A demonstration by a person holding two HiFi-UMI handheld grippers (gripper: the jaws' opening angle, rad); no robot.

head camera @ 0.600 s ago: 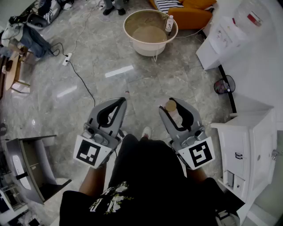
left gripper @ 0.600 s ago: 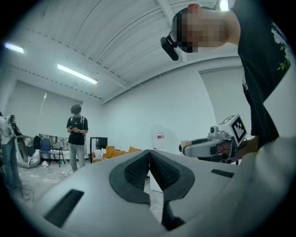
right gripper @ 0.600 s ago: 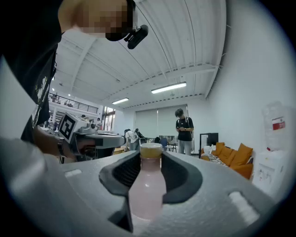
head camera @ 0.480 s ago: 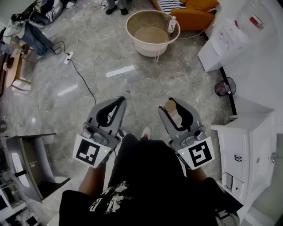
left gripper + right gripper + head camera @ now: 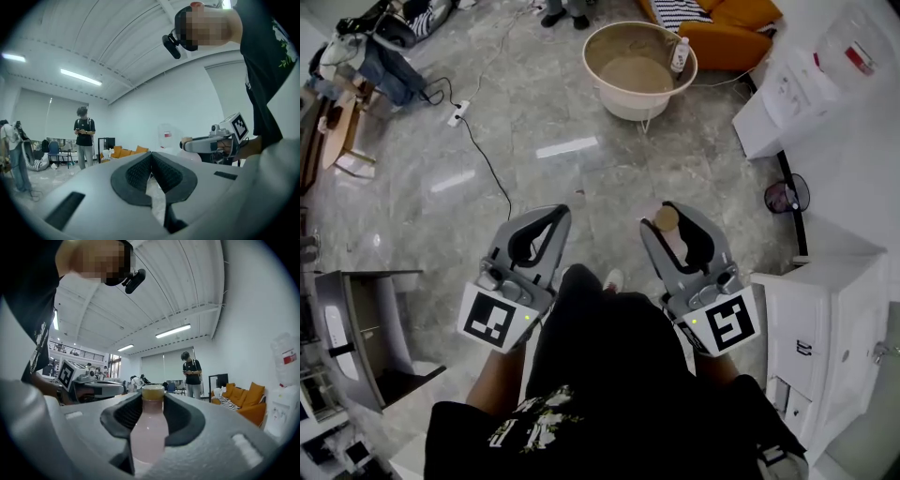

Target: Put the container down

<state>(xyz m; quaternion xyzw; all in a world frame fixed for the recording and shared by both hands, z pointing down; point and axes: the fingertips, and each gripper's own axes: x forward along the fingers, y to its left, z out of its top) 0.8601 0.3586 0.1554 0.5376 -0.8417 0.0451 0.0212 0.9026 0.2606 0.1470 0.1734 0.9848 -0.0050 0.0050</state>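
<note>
The container is a small bottle (image 5: 149, 425) of pale pink liquid with a tan cap (image 5: 667, 217). My right gripper (image 5: 679, 228) is shut on the bottle (image 5: 673, 238), which lies along its jaws with the cap toward the tips. It is held level at waist height above the marble floor. My left gripper (image 5: 546, 228) hangs level beside it on the left, its black pads (image 5: 137, 173) touching at the tips with nothing between them. The right gripper (image 5: 206, 144) shows from the side in the left gripper view.
A round cream basket table (image 5: 623, 92) with a bottle (image 5: 681, 53) on its rim stands ahead on the floor. White cabinets (image 5: 811, 319) and a water dispenser (image 5: 787, 94) line the right. A small fan (image 5: 786, 198), a cable and power strip (image 5: 458, 114), and a grey shelf (image 5: 352, 328) lie around. A person (image 5: 192, 376) stands far off.
The view has shifted slightly: the basket table and floor things sit further right in the frame. Both grippers keep their pose, and the bottle stays in the right one.
</note>
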